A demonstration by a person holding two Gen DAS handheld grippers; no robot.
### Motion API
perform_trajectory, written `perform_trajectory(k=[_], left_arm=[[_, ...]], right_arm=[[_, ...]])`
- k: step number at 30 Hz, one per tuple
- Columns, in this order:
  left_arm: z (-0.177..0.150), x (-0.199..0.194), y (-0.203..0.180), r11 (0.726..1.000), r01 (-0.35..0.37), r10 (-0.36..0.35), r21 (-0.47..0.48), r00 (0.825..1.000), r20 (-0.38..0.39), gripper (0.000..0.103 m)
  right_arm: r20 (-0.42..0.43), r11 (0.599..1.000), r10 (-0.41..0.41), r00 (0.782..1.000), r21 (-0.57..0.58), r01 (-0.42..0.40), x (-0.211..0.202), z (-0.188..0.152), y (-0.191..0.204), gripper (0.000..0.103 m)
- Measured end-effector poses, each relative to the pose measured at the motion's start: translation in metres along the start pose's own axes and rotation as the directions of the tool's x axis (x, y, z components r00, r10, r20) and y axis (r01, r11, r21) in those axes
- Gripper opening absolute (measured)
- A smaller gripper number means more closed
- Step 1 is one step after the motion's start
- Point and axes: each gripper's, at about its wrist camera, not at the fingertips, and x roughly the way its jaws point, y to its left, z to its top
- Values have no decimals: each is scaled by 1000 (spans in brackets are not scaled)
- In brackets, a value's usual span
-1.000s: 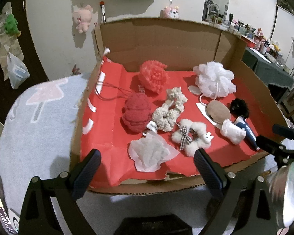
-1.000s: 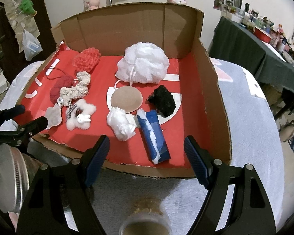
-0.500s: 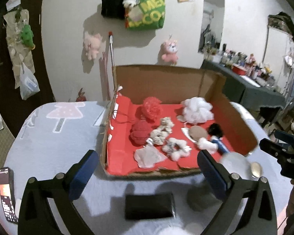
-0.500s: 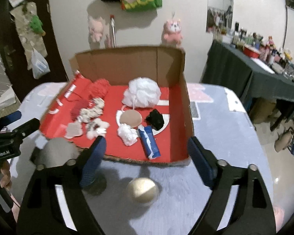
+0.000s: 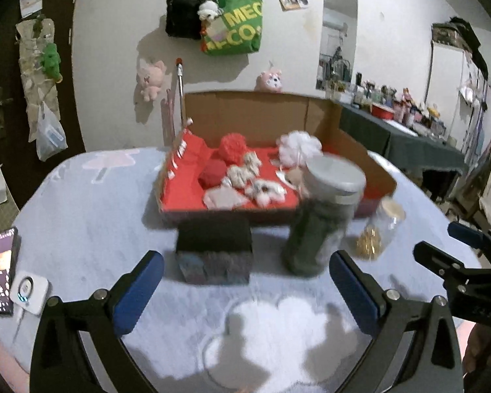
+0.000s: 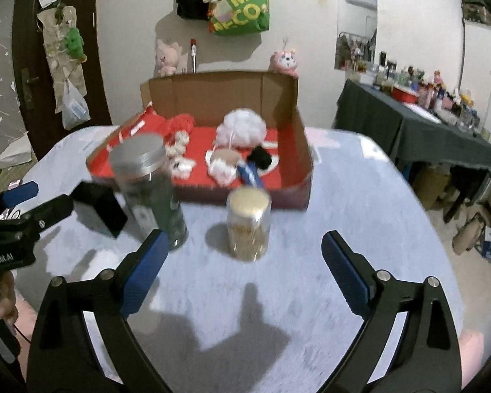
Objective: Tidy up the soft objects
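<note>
soft objects: sitting in the cardboard box (image 5: 255, 116) on its red liner (image 5: 183, 193), at the far side of the table (image 5: 81, 216). They are lying spread out, none stacked, none held.
left cluster: red pom (image 5: 235, 144), dark red ball (image 5: 211, 172), cream scrunchies (image 5: 244, 172) and a flat white piece (image 5: 222, 198) are lying close together toward the left wall.
right cluster: white mesh pouf (image 6: 244, 127) is sitting near the back wall. In front of it, black pom (image 6: 261, 159), tan pad (image 6: 224, 156) and blue tube (image 6: 250, 174) are crowding each other. Looks like a rough split by kind, my guess only.
left gripper (image 5: 245, 290): jaws standing wide, nothing between them, hanging over bare table well short of the box.
right gripper (image 6: 245, 270): jaws have just been opening, now wide and empty, also over bare table.
blockers: tall dark jar (image 5: 320, 216), small gold-filled jar (image 6: 248, 224) and black box (image 5: 214, 252) are standing between the grippers and the box front. Any reach is probably going over or around them.
stage: judging by empty jaws and nothing loose outside the box, sorting is either done or between picks, cannot tell which.
blur: frames are smeared, small items are hard to name.
</note>
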Motion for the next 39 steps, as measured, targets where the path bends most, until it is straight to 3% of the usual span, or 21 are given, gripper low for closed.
perform_trajectory(k=[10,18,39], left_arm=[[-42,41,-4,1000,-10,10,-1,992,-127,103],[-55,66,-2,998,-65,63,-3,978,-198,103],[-58,68,-5,996,-89,86,-9,979,-187,103]], right_arm=[[-95,1000,-11,995,25,14,41,-40,-1,96],[-158,998,-40,987,39,46,67,-54,-8,96],[-150,997,-64,987,29,69,70,-54,-6,101]])
